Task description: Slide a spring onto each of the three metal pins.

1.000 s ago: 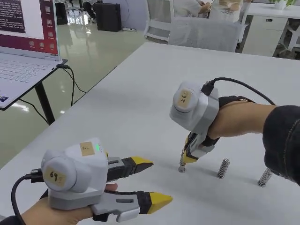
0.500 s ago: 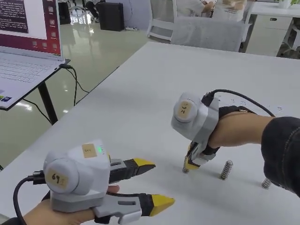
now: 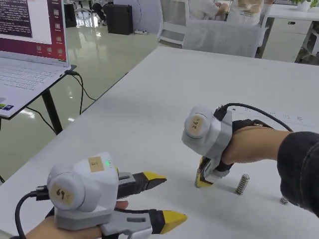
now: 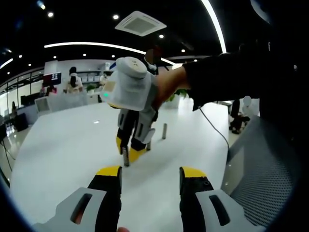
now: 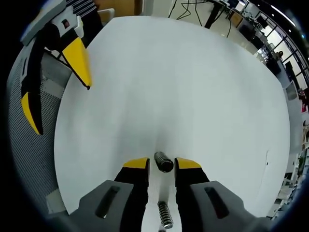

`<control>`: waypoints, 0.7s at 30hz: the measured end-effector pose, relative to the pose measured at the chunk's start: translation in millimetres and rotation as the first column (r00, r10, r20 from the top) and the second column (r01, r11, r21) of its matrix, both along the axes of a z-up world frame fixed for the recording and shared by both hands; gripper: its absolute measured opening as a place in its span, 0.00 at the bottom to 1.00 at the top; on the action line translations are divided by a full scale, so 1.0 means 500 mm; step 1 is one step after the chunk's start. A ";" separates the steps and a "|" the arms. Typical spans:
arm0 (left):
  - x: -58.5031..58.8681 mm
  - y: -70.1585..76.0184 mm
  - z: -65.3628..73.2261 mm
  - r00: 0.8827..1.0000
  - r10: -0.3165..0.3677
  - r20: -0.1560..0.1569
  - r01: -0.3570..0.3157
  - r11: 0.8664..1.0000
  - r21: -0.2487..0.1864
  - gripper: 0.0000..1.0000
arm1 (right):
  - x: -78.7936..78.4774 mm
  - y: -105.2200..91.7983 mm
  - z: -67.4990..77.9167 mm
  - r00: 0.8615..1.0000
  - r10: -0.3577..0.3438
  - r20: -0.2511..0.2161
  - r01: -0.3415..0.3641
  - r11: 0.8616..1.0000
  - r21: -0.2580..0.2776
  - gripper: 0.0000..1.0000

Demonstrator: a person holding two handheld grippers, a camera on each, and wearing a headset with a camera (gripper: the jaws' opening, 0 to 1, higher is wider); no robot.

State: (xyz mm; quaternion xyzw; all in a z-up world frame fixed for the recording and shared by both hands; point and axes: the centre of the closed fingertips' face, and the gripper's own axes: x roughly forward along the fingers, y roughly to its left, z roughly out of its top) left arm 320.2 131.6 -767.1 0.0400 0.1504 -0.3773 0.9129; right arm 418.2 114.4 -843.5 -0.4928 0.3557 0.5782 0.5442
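Observation:
My right gripper (image 3: pixel 201 180) points down at the white table (image 3: pixel 149 114), shut on a small metal spring (image 3: pixel 198 178) that stands upright on the surface. From the right gripper view, the spring's top (image 5: pixel 163 162) sits between the yellow fingertips (image 5: pixel 137 163), and a second spring (image 5: pixel 165 214) shows lower between the fingers. A spring on its pin (image 3: pixel 242 183) stands just right of the gripper, and a third (image 3: pixel 284 200) is partly behind my sleeve. My left gripper (image 3: pixel 165 197) hovers open at the near left, holding nothing. Its own view shows the right gripper (image 4: pixel 129 151) over the spring (image 4: pixel 126 157).
An open laptop (image 3: pixel 25 55) sits on a stand left of the table, with a cable (image 3: pixel 79 89) hanging near the table's left edge. Chairs and a cabinet (image 3: pixel 219 35) stand beyond the far edge. A cable (image 3: pixel 259 112) runs from the right gripper.
The right gripper has come lower toward the table with the spring, which now stands shorter beneath it. The left gripper has stayed put. The head camera has shifted slightly.

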 end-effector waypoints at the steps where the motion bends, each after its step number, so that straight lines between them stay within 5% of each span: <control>1: 0.000 -0.001 0.000 1.000 -0.001 0.000 0.001 1.000 0.002 0.42 | 0.002 0.000 0.003 1.000 -0.001 0.003 0.001 1.000 0.005 0.20; 12: 0.001 -0.003 0.001 1.000 -0.002 0.004 0.002 1.000 0.004 0.42 | 0.003 -0.018 0.049 0.999 -0.006 0.044 0.004 0.999 0.046 0.25; 21: -0.001 -0.010 0.003 1.000 -0.016 0.007 0.016 1.000 0.011 0.43 | -0.017 -0.033 0.120 0.996 -0.027 0.083 0.014 0.989 0.147 0.26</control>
